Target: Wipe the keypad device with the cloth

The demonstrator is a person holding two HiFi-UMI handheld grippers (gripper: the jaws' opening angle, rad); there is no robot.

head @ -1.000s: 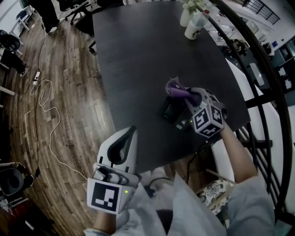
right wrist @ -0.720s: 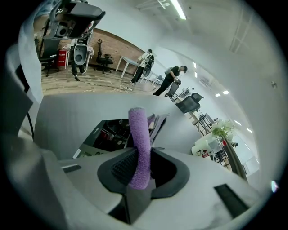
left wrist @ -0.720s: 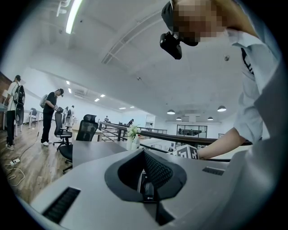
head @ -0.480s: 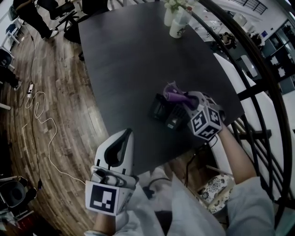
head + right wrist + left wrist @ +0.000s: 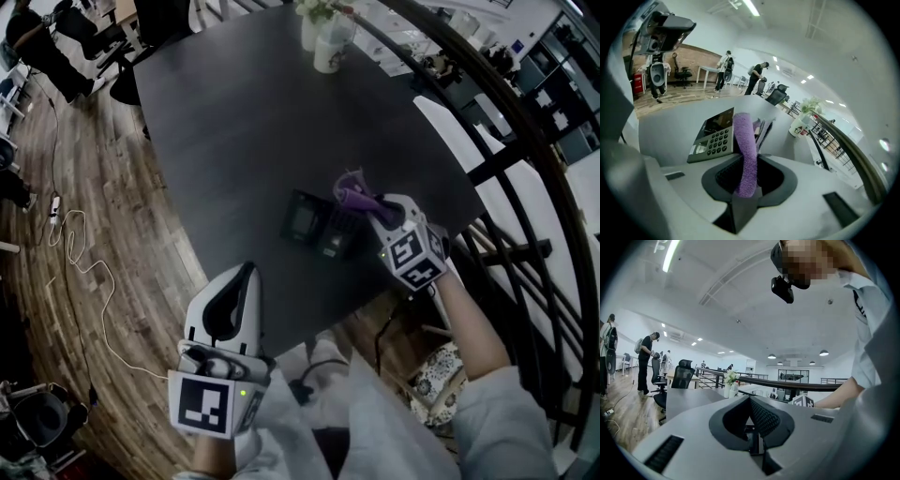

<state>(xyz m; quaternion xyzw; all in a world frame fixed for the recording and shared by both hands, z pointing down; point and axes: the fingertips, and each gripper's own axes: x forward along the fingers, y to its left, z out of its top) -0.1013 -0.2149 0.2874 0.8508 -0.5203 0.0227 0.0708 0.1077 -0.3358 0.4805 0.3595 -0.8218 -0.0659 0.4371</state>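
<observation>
The keypad device (image 5: 317,223) is dark, with a screen and rows of keys, and lies on the black table (image 5: 244,122) near its front edge. In the right gripper view the keypad device (image 5: 712,133) shows grey with pale keys. My right gripper (image 5: 364,201) is shut on a purple cloth (image 5: 352,190), held at the device's right end. The purple cloth (image 5: 746,152) rises as a rolled strip from between the jaws. My left gripper (image 5: 234,291) hangs off the table's front edge above the floor, shut with nothing in it; its jaws (image 5: 757,425) point out over the table.
A white cup (image 5: 328,52) and a vase of flowers (image 5: 312,19) stand at the table's far side. A dark curved railing (image 5: 525,159) runs along the right. A white cable (image 5: 80,272) lies on the wooden floor at left. People and office chairs stand far off.
The view has shifted, so table and device sit further left in the picture. The right gripper with the cloth has stayed at the device's right end. The left gripper has barely moved.
</observation>
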